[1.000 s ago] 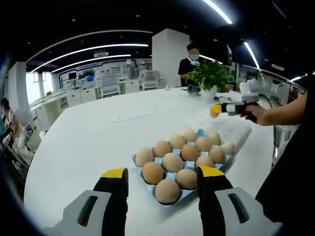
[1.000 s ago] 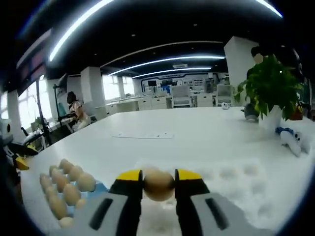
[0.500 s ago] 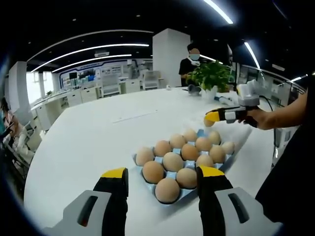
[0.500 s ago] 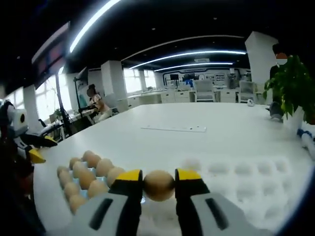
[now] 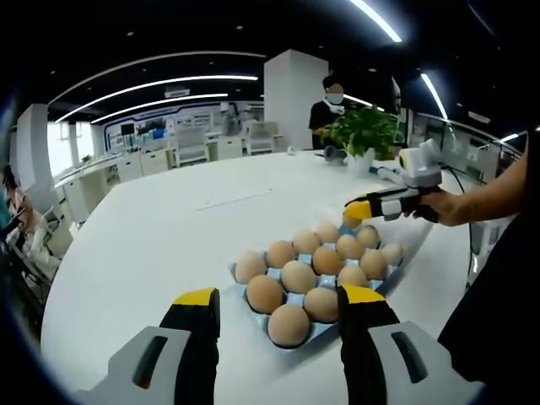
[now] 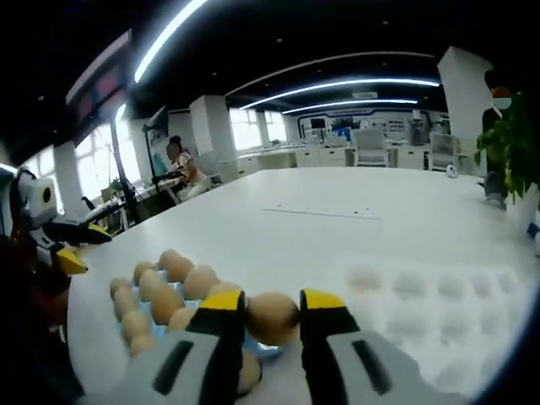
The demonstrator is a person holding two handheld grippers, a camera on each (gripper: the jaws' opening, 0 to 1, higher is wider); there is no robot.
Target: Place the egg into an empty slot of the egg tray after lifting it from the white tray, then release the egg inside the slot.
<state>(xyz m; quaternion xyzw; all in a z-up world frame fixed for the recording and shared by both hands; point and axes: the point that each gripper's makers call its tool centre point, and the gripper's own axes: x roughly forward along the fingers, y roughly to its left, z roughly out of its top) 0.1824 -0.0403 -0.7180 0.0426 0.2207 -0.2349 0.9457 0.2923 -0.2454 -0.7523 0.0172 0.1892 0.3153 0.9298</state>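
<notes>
My right gripper (image 6: pixel 272 318) clamps the egg (image 6: pixel 272 317) above the blue egg tray's (image 5: pixel 325 337) far edge, beside the white tray (image 6: pixel 439 337); my left gripper (image 5: pixel 278 305) stands open, empty.

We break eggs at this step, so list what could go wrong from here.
1. The blue egg tray is nearly full; the brown egg shut in the right gripper could knock a neighbouring egg while descending.
2. The empty slot sits at the far corner, beside the white tray; releasing off-centre might let the egg roll out.
</notes>
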